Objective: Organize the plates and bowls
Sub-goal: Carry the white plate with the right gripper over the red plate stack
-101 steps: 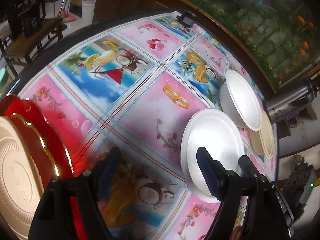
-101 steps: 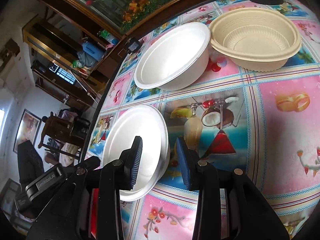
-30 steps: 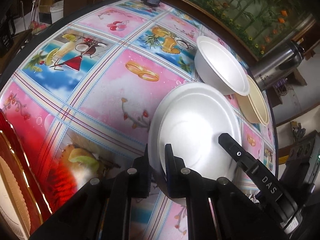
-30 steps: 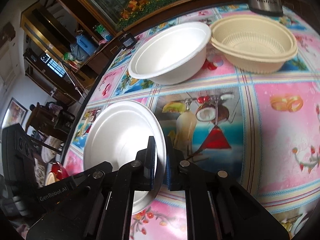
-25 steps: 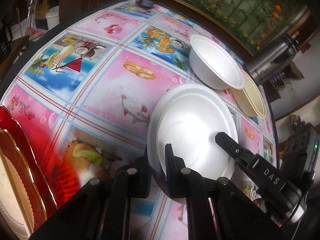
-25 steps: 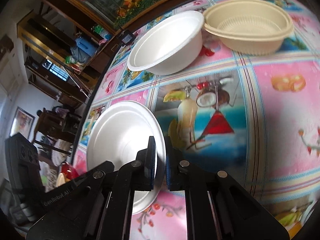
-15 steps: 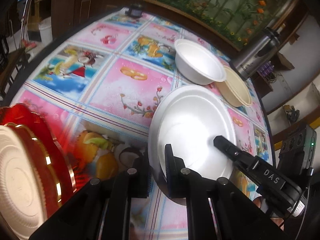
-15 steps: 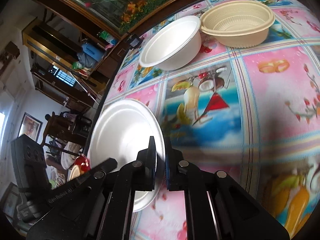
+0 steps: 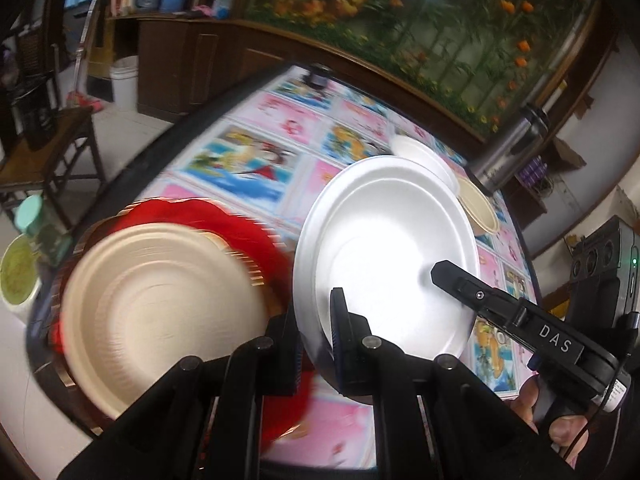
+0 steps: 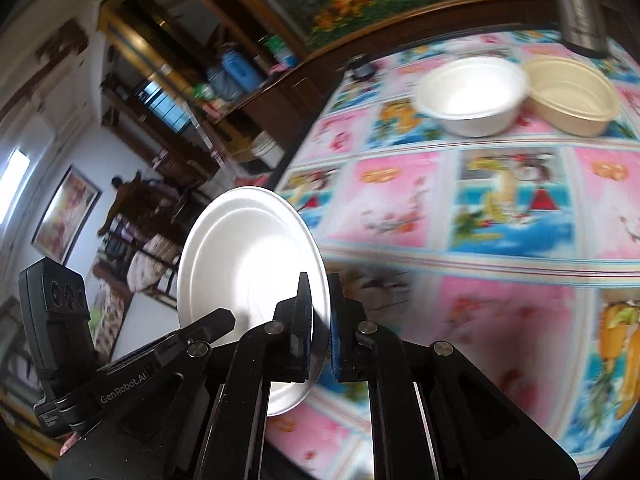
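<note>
White foam plate (image 9: 384, 248): held clear above the tabletop (image 10: 460, 208), tilted, near its edge. Left gripper (image 9: 316, 332) clamped on one rim; right gripper (image 10: 320, 320) clamped on the opposite rim. Beige plate (image 9: 160, 304) lay on a red plate (image 9: 248, 228) at the near edge. White bowl (image 10: 472, 96) and beige bowl (image 10: 572, 96) touched at the far edge, beside a steel flask (image 9: 508, 152).
</note>
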`<state>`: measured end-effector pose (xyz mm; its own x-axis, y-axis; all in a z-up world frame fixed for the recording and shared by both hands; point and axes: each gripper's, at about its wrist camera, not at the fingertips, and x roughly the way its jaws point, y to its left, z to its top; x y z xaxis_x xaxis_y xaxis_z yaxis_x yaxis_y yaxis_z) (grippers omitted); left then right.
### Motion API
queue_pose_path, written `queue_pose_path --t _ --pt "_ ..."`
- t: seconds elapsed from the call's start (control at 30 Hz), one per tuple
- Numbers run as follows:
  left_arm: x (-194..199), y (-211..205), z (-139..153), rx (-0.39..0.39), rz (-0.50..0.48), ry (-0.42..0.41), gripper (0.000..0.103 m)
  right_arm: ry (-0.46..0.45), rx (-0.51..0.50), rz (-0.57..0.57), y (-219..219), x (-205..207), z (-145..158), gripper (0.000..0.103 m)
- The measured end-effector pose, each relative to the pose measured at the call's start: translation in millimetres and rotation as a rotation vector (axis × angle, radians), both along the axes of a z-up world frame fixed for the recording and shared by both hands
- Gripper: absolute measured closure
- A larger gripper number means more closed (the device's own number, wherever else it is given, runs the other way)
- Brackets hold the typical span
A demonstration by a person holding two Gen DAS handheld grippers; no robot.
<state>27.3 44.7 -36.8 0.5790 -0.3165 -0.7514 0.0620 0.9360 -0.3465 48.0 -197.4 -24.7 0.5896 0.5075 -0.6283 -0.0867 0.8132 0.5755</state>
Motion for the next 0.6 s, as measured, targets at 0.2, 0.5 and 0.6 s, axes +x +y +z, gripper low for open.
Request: queue_pose_path --t 0.2,0.5,0.6 --pt "-15.6 45.9 -2.4 0.010 0.079 -0.002 0.093 0.007 -0.026 0.090 57.0 4.5 -1.0 0.096" --pt "-26.8 81.4 -16.7 0.006 0.138 0.028 0.093 0.043 -0.065 0.162 104.3 10.5 -14.3 0.096" --pt "-28.6 84.7 -17.7 -0.001 0.143 0.030 0.093 0.050 -0.071 0.172 112.8 10.5 -17.4 0.096"
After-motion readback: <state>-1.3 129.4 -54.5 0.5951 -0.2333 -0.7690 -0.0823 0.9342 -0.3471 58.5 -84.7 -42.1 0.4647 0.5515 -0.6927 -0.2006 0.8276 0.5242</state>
